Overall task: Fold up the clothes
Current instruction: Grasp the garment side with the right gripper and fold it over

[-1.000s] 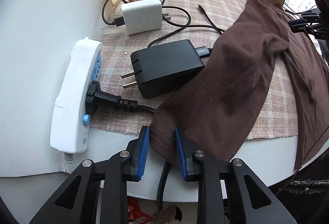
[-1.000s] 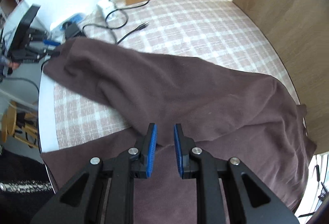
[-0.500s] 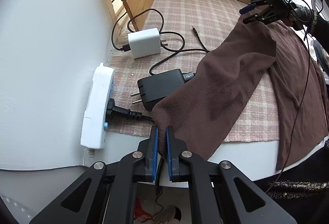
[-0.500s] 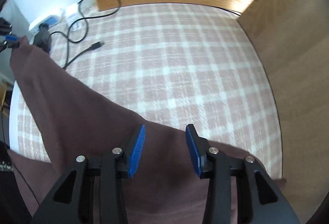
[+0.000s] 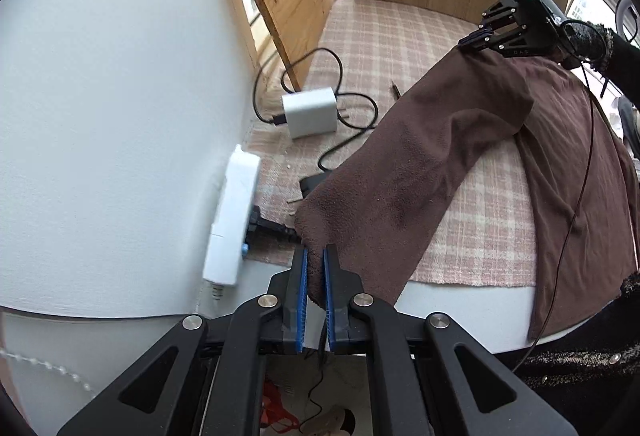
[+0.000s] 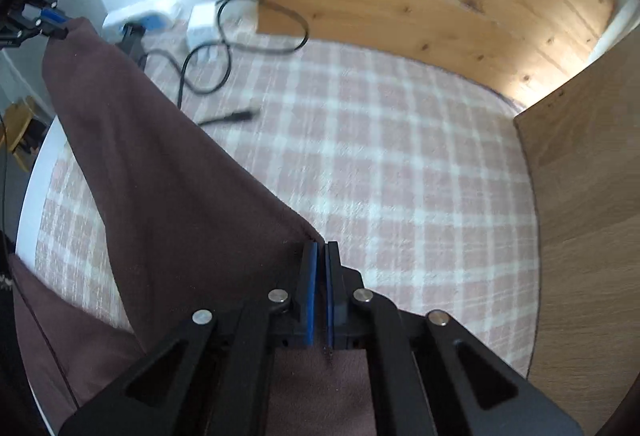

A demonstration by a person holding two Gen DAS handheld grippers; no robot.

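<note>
Both tools now pinching brown garment [image 5: 420,172]: left tool [image 5: 315,276] pressed together on near corner at counter [image 5: 460,292] edge, right tool [image 6: 320,276] pressed together on far corner. Fold edge lifted taut between them above plaid cloth [image 6: 400,164]; rest of garment drapes over counter front.

Half second ago right tool spread over fabric; now clamped. One second ago left tool spread too, edge lying flat. Black charger [image 5: 316,182] now mostly hidden under raised fabric.

Judgement: grasp secured, edge ready for carrying over.

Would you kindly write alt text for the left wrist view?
The left tongs pinch one end of a brown garment, lifted over a checked mat; the right tongs hold its far end. A white power strip lies along the wall.
</note>
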